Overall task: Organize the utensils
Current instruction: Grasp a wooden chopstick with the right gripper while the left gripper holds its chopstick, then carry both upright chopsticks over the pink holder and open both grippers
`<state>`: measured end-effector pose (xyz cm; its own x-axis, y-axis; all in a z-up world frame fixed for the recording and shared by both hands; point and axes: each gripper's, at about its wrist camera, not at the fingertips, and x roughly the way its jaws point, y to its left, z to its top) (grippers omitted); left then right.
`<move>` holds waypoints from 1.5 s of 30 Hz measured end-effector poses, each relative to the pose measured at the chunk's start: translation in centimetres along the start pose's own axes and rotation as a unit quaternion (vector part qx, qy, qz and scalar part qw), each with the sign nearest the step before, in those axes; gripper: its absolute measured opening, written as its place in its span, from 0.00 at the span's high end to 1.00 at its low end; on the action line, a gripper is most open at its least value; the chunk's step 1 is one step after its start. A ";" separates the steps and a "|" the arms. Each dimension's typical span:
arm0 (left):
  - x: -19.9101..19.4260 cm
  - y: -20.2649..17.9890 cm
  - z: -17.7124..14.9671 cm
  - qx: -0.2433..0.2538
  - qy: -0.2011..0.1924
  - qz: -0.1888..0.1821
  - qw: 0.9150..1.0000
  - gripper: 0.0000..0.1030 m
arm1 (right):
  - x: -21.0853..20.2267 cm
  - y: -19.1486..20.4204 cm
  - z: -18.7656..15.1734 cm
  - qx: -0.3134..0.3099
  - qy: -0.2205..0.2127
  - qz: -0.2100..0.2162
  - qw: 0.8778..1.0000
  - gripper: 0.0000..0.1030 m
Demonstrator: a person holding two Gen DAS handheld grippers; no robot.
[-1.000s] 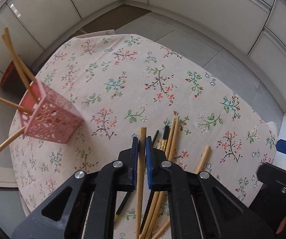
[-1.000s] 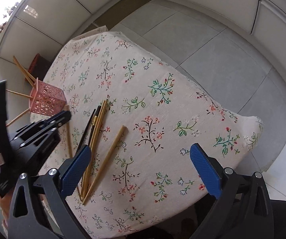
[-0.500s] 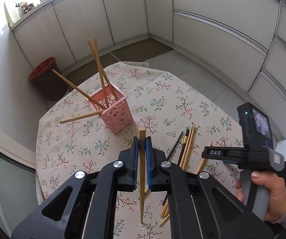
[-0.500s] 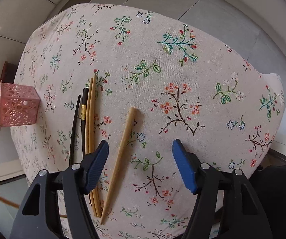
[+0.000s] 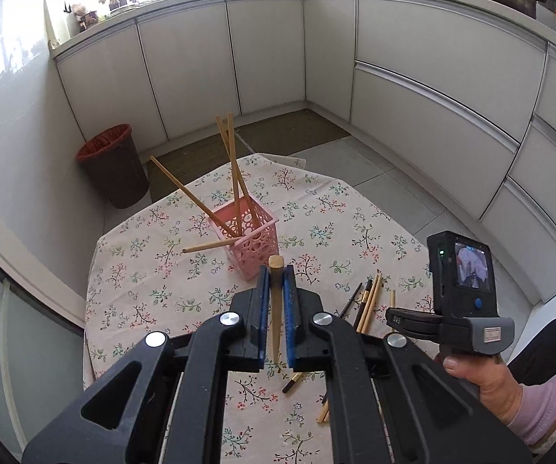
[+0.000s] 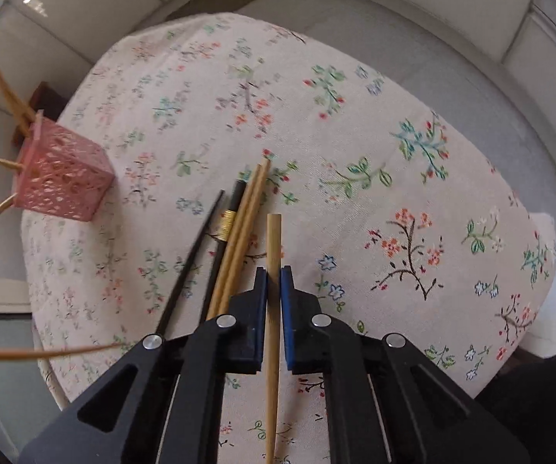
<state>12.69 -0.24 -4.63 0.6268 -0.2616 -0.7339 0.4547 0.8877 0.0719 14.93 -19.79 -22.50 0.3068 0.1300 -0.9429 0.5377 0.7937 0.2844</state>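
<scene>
A wooden chopstick [image 5: 276, 301] is clamped between the closed pads of the left gripper [image 5: 276, 270], above the pink basket [image 5: 256, 245]. Another chopstick [image 6: 273, 247] is pinched by the right gripper [image 6: 273, 272], just closed. Floral tablecloth [image 6: 374, 147]; white cabinets [image 5: 413, 77] behind.

The left gripper [image 5: 276, 282] is held above the table, angled down, its blue pads clamped on a wooden chopstick [image 5: 276, 309]. The right gripper [image 6: 273, 280] points steeply down near the table's near edge — jaws just closed on another chopstick [image 6: 273, 290]. The right hand [image 5: 483, 382] grips its handle.
</scene>
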 end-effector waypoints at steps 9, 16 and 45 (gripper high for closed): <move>-2.5 0.0 -1.0 -0.048 -0.028 0.000 0.998 0.94 | -12.2 2.0 0.2 -0.141 -0.129 0.098 0.977 0.93; -4.8 -0.4 -0.5 -0.070 -0.050 -0.006 0.996 0.94 | -20.2 1.7 0.4 -0.187 -0.198 0.134 0.953 0.93; -0.8 6.2 14.4 -0.141 -0.113 0.059 0.982 0.94 | -29.3 8.6 11.4 -0.229 -0.306 0.199 0.903 0.93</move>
<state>24.08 0.02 6.15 0.8038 -0.1991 -0.5605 0.1962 0.9783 -0.0661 19.57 -23.51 9.52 0.8554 0.2171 -0.4703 -0.0479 0.9372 0.3455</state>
